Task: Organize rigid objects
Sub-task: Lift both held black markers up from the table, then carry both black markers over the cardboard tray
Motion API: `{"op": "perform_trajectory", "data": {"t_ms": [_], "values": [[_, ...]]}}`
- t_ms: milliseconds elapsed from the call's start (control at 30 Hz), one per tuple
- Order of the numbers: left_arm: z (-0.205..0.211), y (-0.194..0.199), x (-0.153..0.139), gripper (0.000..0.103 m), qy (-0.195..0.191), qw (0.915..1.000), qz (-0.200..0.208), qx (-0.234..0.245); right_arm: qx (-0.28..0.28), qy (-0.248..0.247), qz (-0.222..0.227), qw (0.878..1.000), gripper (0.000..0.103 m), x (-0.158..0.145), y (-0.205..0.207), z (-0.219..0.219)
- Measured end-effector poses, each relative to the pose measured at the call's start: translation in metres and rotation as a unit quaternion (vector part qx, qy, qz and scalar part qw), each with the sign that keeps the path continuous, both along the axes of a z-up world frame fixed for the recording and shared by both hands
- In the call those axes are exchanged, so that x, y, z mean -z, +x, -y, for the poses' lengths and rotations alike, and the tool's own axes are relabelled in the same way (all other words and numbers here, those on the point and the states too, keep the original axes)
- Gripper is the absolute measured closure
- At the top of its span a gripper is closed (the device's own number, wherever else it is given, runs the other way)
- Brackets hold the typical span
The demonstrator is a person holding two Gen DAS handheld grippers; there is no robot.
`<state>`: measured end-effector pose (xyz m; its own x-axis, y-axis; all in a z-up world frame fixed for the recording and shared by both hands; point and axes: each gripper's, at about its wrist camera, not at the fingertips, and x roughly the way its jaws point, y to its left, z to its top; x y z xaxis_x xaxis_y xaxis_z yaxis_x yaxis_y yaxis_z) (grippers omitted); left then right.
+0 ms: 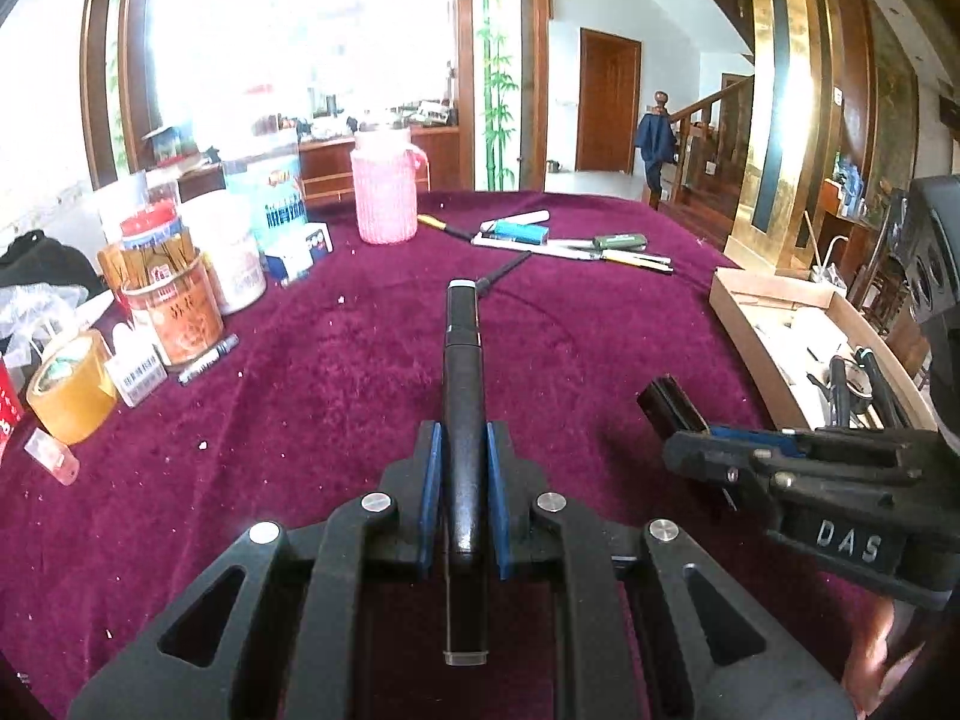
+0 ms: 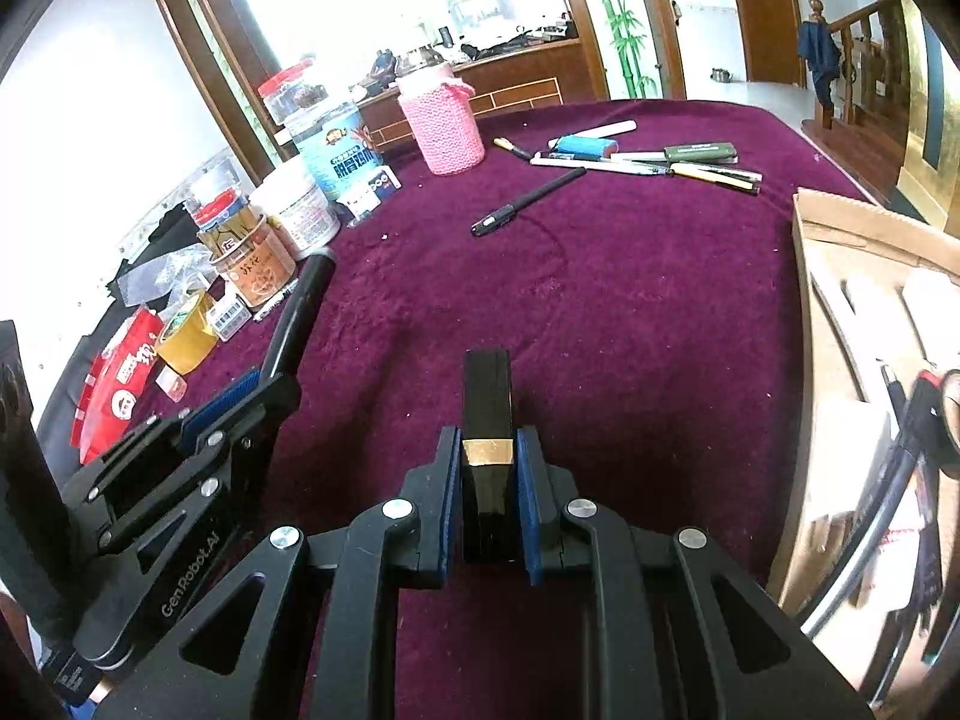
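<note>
Left gripper: my fingers are clamped on a black pen body, blue pads against both of its sides. It runs straight out along the fingers, silver-banded end forward, clear of the tabletop.

Right gripper: fingers clamped on a short black cap with a gold band. The band sits right at the pad tips and the cap's open end points forward. From the left wrist view, this gripper is to the right of mine, with the cap poking out toward the left. The two pieces are apart, not joined.

The tabletop is covered in maroon velvet cloth. On it:
- a loose black pen lying diagonally, mid-field
- a row of pens and markers farther back, incl. a blue lighter-shaped item and a green case
- a pink knitted jar cover behind the loose pen, to the left
- left edge: a cluster of jars and tins, a roll of yellow tape and a small black marker lying beside the tins

A cardboard box sits at the right edge of the tabletop, with white packing and some dark tools or pens inside. I can't make out exactly what they are.
</note>
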<state>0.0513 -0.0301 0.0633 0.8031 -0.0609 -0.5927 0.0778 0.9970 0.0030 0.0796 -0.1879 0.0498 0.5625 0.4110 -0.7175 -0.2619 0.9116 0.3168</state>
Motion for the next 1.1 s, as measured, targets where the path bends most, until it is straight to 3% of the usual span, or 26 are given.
{"op": "perform_trajectory", "data": {"t_ms": [367, 1100], "values": [[0.008, -0.015, -0.011, 0.091, 0.026, 0.9987, 0.044, -0.002, 0.006, -0.001, 0.010, 1.000, 0.088, -0.012, -0.020, 0.000], [0.031, -0.031, -0.020, 0.091, 0.068, 0.9941, 0.084, -0.010, 0.020, 0.016, 0.023, 0.999, 0.088, -0.025, -0.035, 0.020]]}}
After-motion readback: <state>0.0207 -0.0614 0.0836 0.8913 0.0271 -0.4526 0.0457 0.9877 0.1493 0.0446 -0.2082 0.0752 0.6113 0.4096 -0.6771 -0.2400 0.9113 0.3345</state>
